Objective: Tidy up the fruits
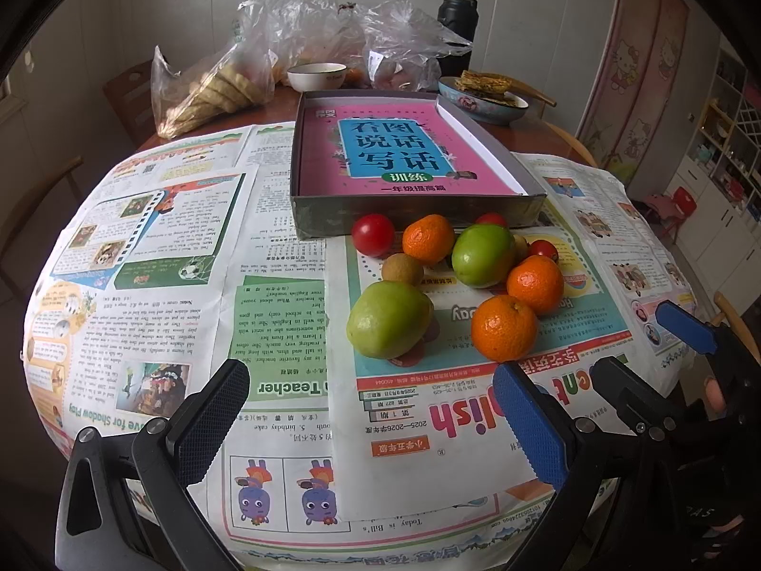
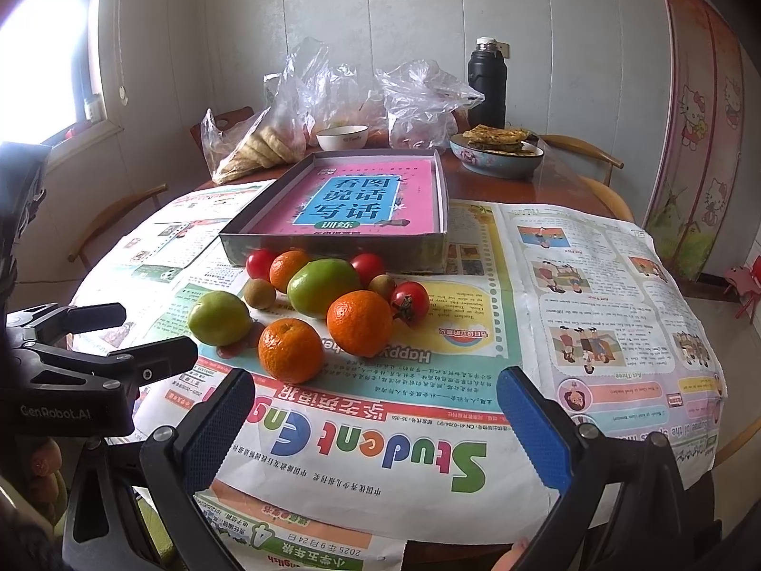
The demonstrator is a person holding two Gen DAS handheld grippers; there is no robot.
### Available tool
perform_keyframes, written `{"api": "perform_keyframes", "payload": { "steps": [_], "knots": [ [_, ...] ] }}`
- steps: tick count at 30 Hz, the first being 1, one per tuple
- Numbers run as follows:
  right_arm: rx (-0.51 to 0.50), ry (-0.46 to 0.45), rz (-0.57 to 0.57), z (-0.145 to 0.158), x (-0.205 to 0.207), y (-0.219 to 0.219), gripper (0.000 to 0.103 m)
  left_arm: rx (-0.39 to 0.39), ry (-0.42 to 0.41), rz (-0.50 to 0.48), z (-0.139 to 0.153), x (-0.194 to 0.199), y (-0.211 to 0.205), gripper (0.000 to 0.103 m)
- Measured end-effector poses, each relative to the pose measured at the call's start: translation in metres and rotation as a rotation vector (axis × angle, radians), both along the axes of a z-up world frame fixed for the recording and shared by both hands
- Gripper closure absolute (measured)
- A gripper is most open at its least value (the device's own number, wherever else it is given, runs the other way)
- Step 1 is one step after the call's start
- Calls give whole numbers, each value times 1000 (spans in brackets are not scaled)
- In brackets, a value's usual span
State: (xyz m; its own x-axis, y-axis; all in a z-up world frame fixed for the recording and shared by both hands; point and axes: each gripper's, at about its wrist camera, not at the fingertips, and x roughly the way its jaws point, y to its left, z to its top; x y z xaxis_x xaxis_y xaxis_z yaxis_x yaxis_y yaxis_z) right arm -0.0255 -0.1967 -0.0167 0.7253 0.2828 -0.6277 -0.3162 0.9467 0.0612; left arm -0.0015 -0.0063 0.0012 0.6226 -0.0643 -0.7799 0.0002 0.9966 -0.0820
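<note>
Fruit heaped on newspaper before the box.
The fruit pile [image 1: 456, 280] lies just in front of the shallow box [image 1: 414, 211]; the left gripper [image 1: 371, 428] and right gripper [image 2: 375, 428] hover near it, both spread wide, holding nothing.

Table covering: printed newspaper sheets [image 2: 570, 295], matt paper, lightly creased. Wooden table [image 2: 561, 181] exposed at far side, polished with a reflective sheen. Shallow box [image 1: 414, 219]: cardboard, dull grey wall, worn print; the pink book [image 1: 399, 152] inside has a glossy paper cover. Tangerines [image 1: 504, 328]: pitted, shiny peel. Green fruits [image 1: 387, 319]: smooth, waxy skin. Tomatoes [image 1: 373, 234]: smooth, glossy. Far bags [image 1: 333, 28]: thin clear plastic, crinkled. Flask [image 2: 486, 85]: matt black body, metallic cap. Gripper pads [image 2: 537, 433]: blue textured rubber-like facing on black plastic arms with metal screws.
</note>
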Motion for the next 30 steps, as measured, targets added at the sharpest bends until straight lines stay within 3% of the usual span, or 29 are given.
{"api": "perform_keyframes", "payload": {
  "steps": [30],
  "knots": [
    [-4, 39, 75, -6, 8, 18, 0, -30, 24, 42, -8, 18, 25, 1]
  ]
}}
